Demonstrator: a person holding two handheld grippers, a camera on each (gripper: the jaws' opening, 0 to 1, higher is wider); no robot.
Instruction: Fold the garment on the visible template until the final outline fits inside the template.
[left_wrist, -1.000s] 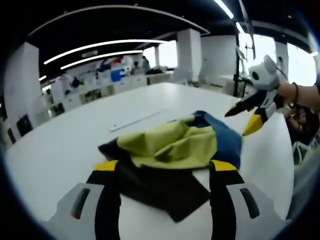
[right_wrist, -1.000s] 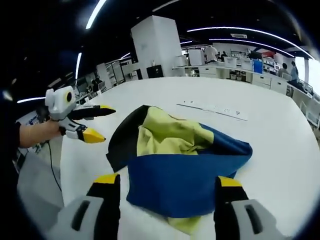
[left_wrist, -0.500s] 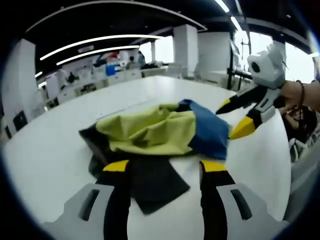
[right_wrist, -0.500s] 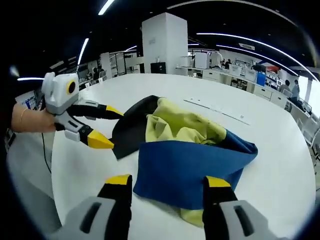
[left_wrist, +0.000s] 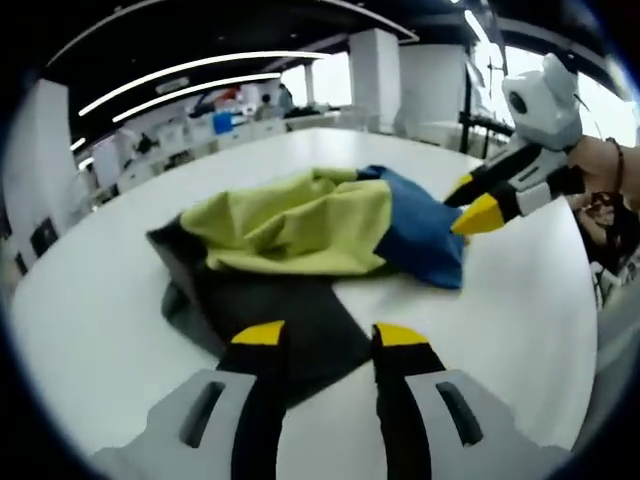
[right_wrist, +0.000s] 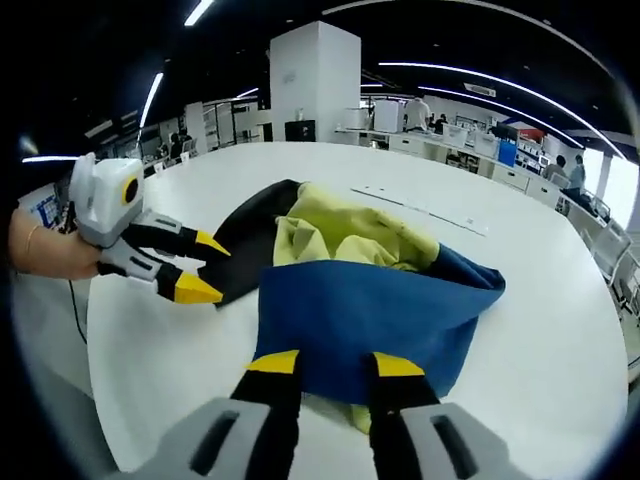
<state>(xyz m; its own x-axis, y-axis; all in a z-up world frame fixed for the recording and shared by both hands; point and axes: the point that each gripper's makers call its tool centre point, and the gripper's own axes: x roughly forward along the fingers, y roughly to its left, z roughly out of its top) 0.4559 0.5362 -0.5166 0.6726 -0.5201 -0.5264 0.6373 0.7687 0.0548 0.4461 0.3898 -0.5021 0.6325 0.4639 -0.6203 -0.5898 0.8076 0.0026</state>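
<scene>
A crumpled garment (left_wrist: 300, 225) in yellow-green, blue and black lies on the white table (left_wrist: 90, 290). My left gripper (left_wrist: 328, 335) is low over its black part (left_wrist: 290, 320), with the jaws apart and black cloth lying between the tips. In the right gripper view this left gripper (right_wrist: 203, 267) sits at the black edge with a clear gap between its tips. My right gripper (right_wrist: 336, 364) straddles the near edge of the blue part (right_wrist: 360, 310), jaws apart. From the left gripper view, the right gripper (left_wrist: 470, 200) hovers at the blue edge.
A pale thin strip (right_wrist: 420, 212) lies on the table beyond the garment. A hand (right_wrist: 40, 250) holds the left gripper at the table's edge. Desks, people and a white pillar (right_wrist: 315, 80) stand far behind. Bare table (right_wrist: 560, 330) surrounds the garment.
Both grippers have come down closer to the garment, the left onto the black part, the right onto the blue edge. The jaws of each have narrowed but still stand apart.
</scene>
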